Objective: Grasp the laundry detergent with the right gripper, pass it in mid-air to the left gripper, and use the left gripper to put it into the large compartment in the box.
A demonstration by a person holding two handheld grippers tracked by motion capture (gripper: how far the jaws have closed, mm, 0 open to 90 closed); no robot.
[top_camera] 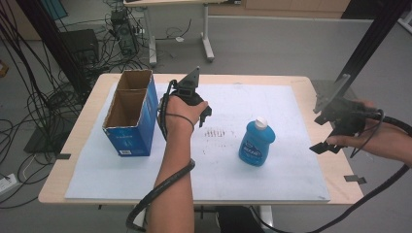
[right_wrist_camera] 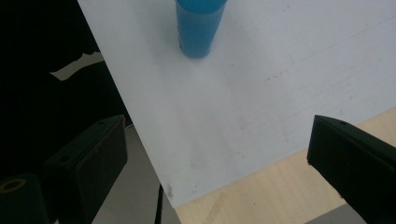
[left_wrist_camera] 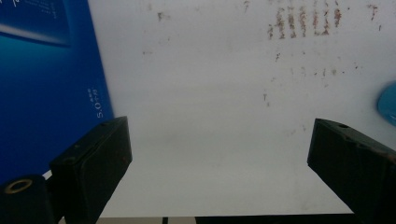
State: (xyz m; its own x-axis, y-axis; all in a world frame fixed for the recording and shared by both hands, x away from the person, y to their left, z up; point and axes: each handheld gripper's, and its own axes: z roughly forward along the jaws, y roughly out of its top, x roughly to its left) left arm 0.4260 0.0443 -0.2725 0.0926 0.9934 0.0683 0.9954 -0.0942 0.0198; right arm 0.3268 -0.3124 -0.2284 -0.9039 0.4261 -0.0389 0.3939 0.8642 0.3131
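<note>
A blue bottle [top_camera: 256, 143] with a white cap stands upright right of centre on the white sheet [top_camera: 272, 179]. A tall blue cardboard box [top_camera: 130, 116], open at the top and split into two compartments, stands at the left. My left gripper [top_camera: 200, 116] hovers just right of the box, pointing down at the sheet. In the left gripper view its jaws [left_wrist_camera: 219, 140] stand open with nothing between them, the box [left_wrist_camera: 46, 84] at the left and the bottle's edge [left_wrist_camera: 387, 102] at the right. My right gripper [top_camera: 320, 127] is over the table's right edge, open and empty [right_wrist_camera: 217, 140], with the bottle [right_wrist_camera: 198, 28] farther off.
The sheet covers most of a wooden table [top_camera: 330, 92], with brown smudges [top_camera: 214, 132] near its middle. The sheet's corner [right_wrist_camera: 170, 196] and bare wood [right_wrist_camera: 280, 196] lie under the right gripper. Cables [top_camera: 43, 102] crowd the floor at the left; a black post [top_camera: 374, 39] rises at the right.
</note>
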